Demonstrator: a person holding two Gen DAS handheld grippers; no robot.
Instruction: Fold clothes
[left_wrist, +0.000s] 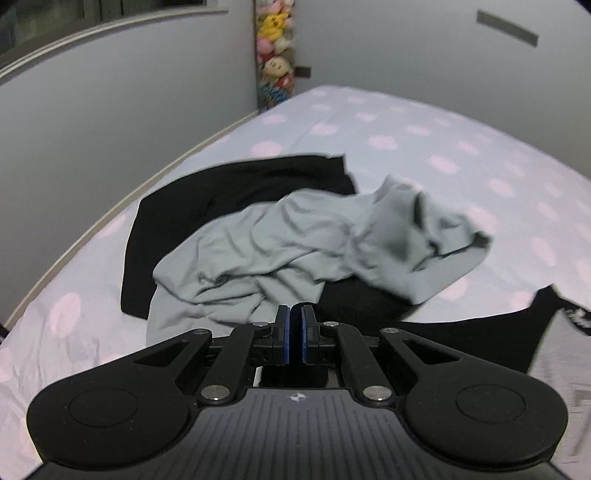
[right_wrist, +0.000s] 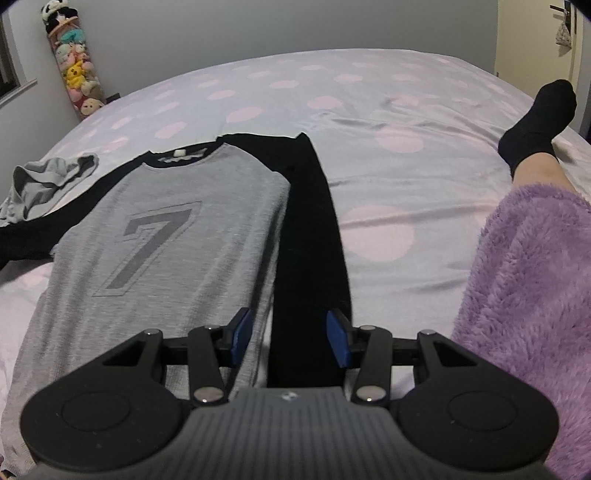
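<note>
Right gripper (right_wrist: 291, 334): I am hovering over the lower part of the shirt, my blue pads (right_wrist: 242, 334) standing apart with nothing pressed between them.
Grey shirt (right_wrist: 166, 236): it is lying flat on the bed, showing a large dark "7" on its front and a black collar at the far end.
Black sleeve (right_wrist: 314, 229): it is running straight along the shirt's right edge and passing between my pads.
Crumpled grey garment (right_wrist: 44, 181): it is sitting at the far left, beside the shirt's other sleeve.
Bedsheet (right_wrist: 388, 122): pale lilac with pink dots, it is wrinkling near the middle.
Person's leg (right_wrist: 535, 125): wearing a black sock, it is resting at the right, beside a fluffy purple fabric (right_wrist: 524, 280).
Plush toys (right_wrist: 75, 74): they are stacking in a column in the far left corner.
</note>
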